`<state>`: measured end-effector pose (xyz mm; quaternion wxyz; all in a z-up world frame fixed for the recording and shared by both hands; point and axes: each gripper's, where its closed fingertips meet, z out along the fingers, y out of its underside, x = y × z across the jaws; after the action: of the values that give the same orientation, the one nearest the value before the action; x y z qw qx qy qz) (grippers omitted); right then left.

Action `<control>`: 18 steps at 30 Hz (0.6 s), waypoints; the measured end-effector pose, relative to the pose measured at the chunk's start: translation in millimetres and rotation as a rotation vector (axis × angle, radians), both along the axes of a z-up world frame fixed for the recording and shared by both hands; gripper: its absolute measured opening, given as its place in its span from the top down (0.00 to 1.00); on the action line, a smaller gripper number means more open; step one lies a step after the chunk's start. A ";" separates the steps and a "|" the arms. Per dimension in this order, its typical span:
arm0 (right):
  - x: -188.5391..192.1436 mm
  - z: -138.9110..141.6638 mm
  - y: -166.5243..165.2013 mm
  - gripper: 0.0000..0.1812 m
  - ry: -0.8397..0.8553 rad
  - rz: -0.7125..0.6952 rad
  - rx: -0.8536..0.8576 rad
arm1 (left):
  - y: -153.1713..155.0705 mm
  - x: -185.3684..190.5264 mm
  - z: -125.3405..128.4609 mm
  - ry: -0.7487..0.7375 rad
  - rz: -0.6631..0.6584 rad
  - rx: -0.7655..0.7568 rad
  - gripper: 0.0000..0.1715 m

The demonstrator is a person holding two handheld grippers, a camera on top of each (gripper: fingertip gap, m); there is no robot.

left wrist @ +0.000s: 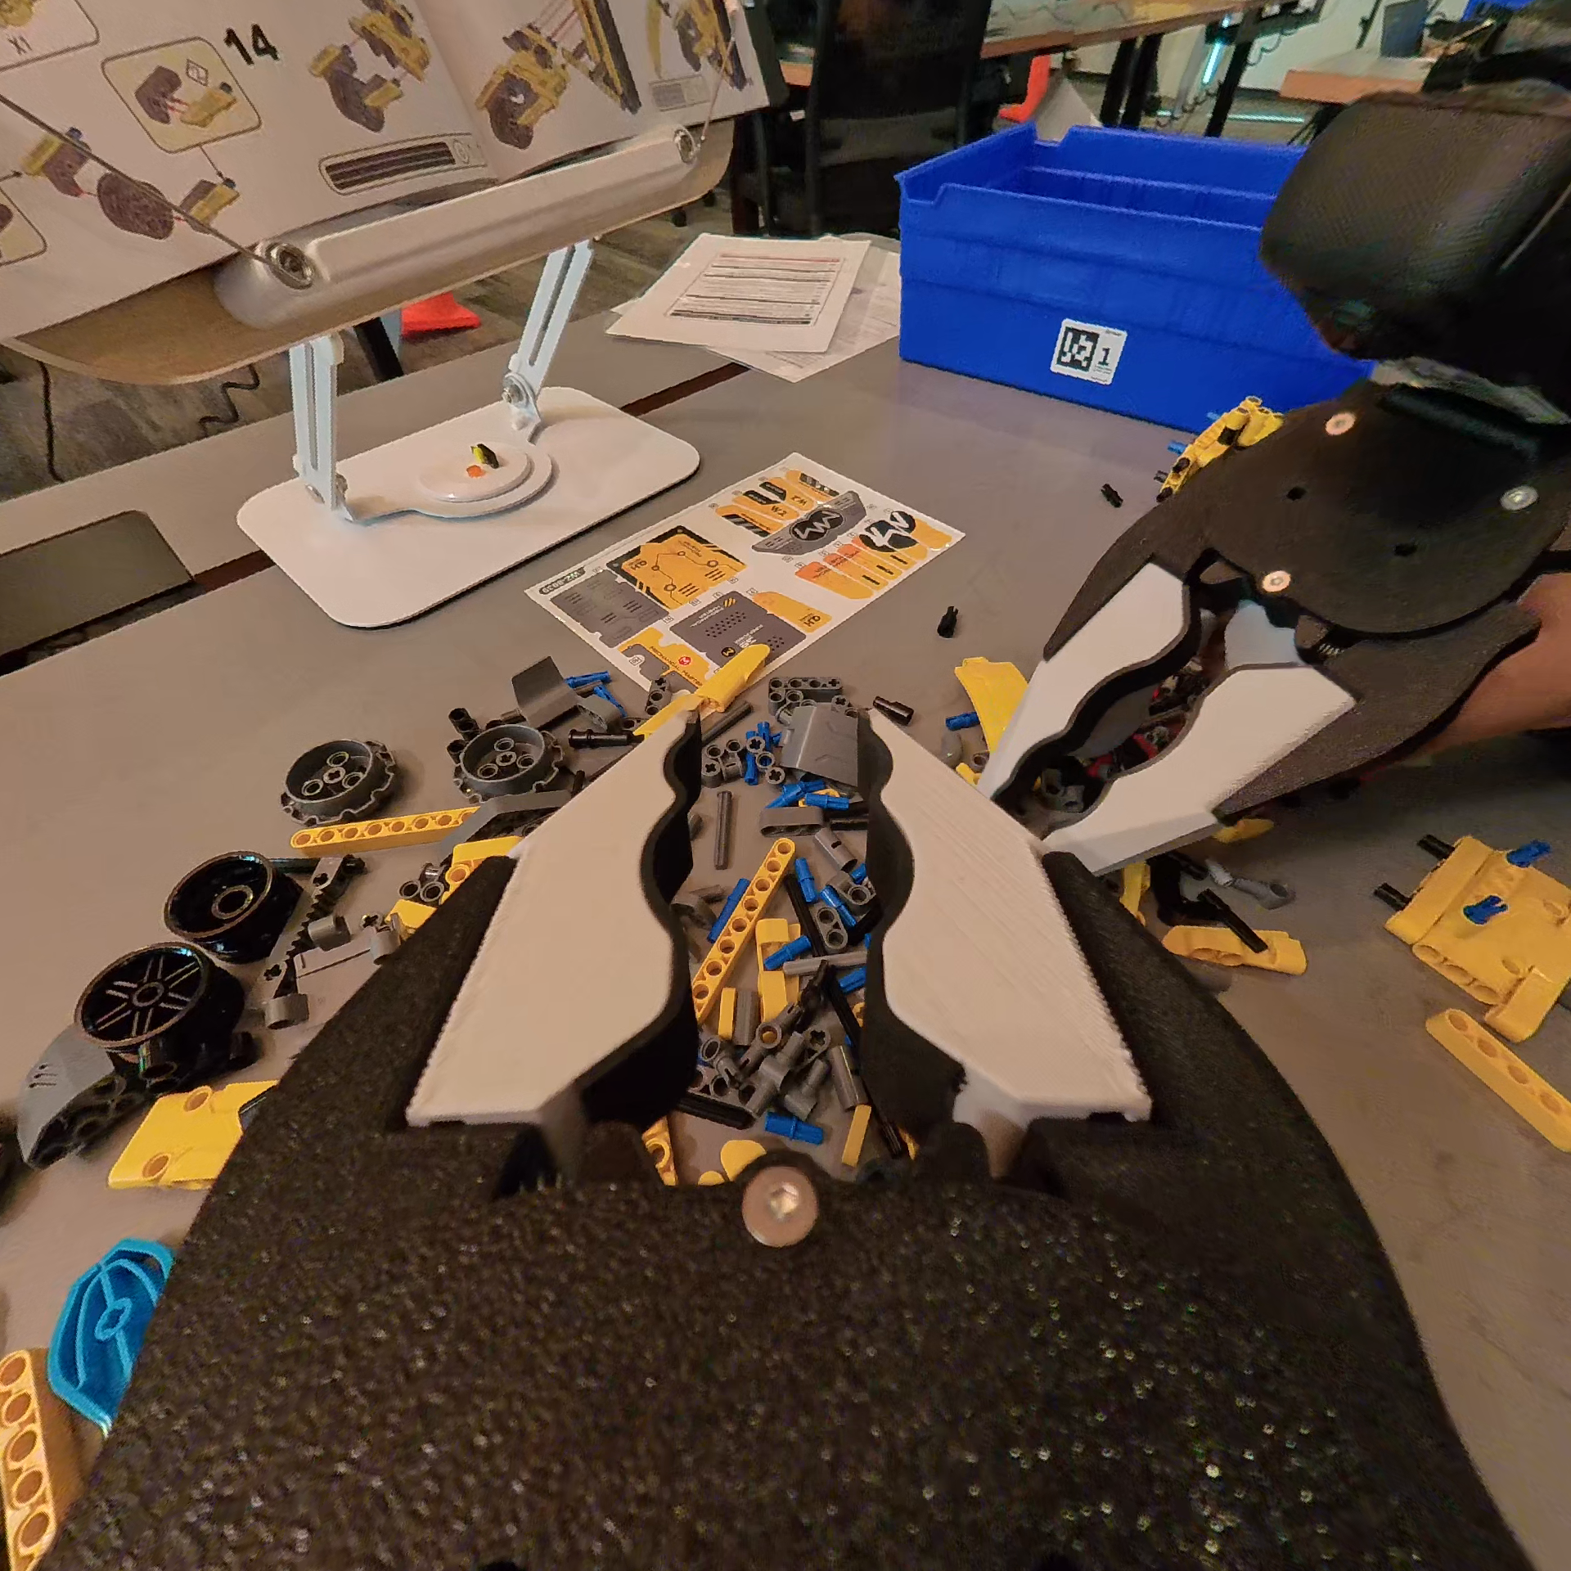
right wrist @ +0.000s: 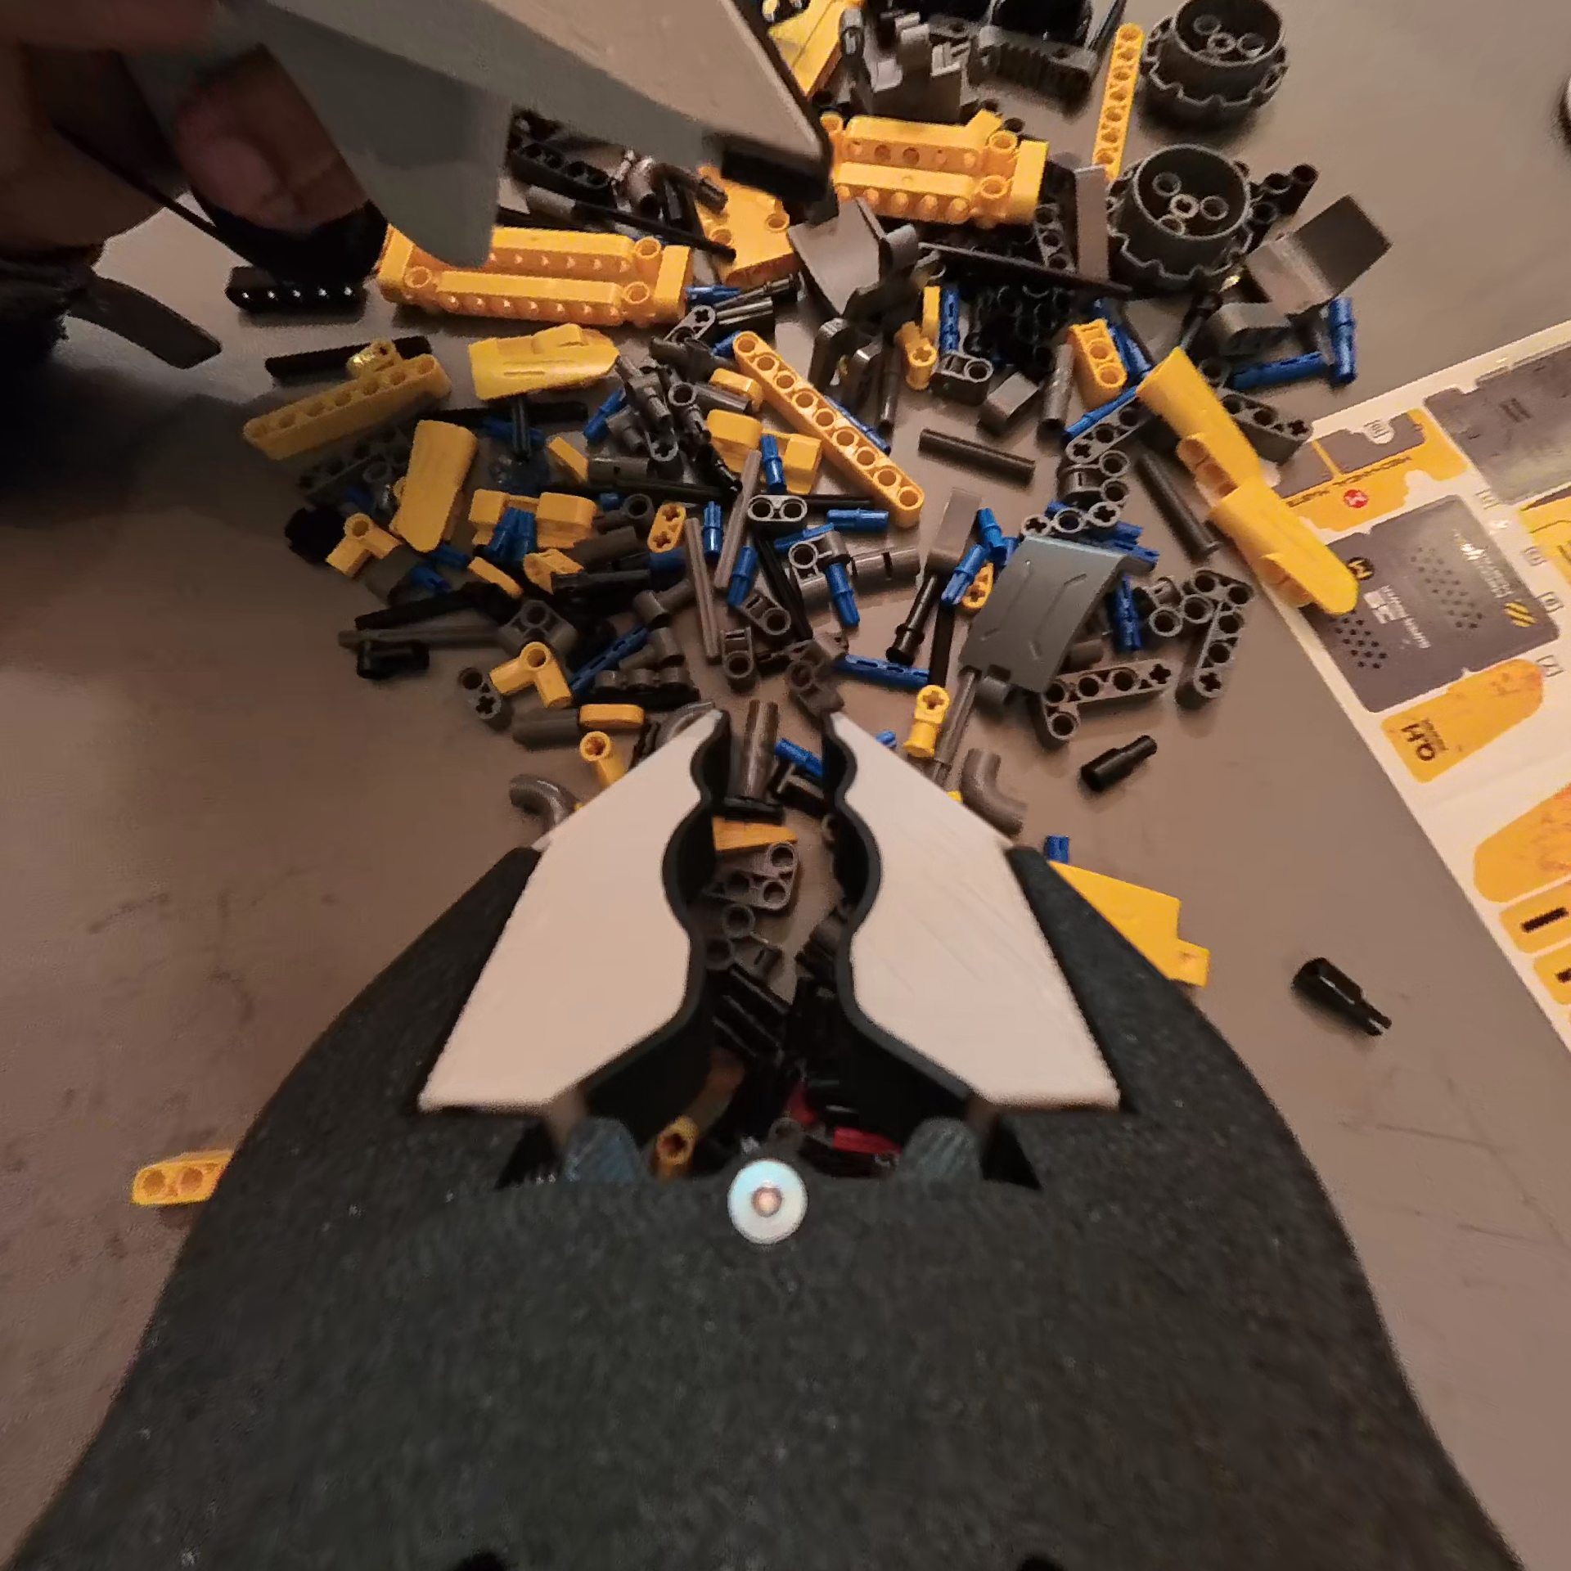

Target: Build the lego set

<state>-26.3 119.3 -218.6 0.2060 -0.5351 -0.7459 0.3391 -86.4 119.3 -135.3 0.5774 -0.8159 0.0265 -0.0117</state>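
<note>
A heap of small construction-toy parts (left wrist: 765, 918), yellow, grey, black and blue, lies on the grey table (left wrist: 255, 680). My left gripper (left wrist: 782, 731) is open and empty and hovers over the heap. My right gripper (right wrist: 778, 723) is open with its tips down in the heap (right wrist: 765, 510). A dark grey connector (right wrist: 759, 740) lies between the tips, and the jaws are not closed on it. The right gripper also shows in the left wrist view (left wrist: 1020, 825), to the right of the left one. One left finger (right wrist: 595, 85) shows at the top of the right wrist view.
An instruction booklet (left wrist: 340, 110) rests on a white stand (left wrist: 476, 510) at the back left. A sticker sheet (left wrist: 748, 569) lies behind the heap. A blue bin (left wrist: 1105, 280) and papers (left wrist: 765, 297) are at the back. Black wheels (left wrist: 229, 905) lie left, a yellow part-built piece (left wrist: 1479, 935) right. My hands' fingertips stand some 10 cm from each other.
</note>
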 end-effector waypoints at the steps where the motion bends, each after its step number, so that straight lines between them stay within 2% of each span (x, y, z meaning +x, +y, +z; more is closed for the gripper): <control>1: -0.7 2.1 -0.1 0.88 0.010 -0.001 0.002 | 0.0 0.1 0.0 0.001 0.000 0.000 0.79; 10: -7.7 9.8 6.0 0.88 0.072 -0.038 0.004 | 0.3 0.9 -1.0 0.011 -0.003 -0.006 0.79; 18: -10.8 0.8 5.2 0.88 0.052 -0.062 0.054 | 0.9 1.0 -3.0 0.022 -0.003 -0.015 0.79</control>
<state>-37.1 124.6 -217.8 0.2501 -0.5431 -0.7322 0.3261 -85.5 120.2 -138.4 0.5708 -0.8204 0.0340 -0.0036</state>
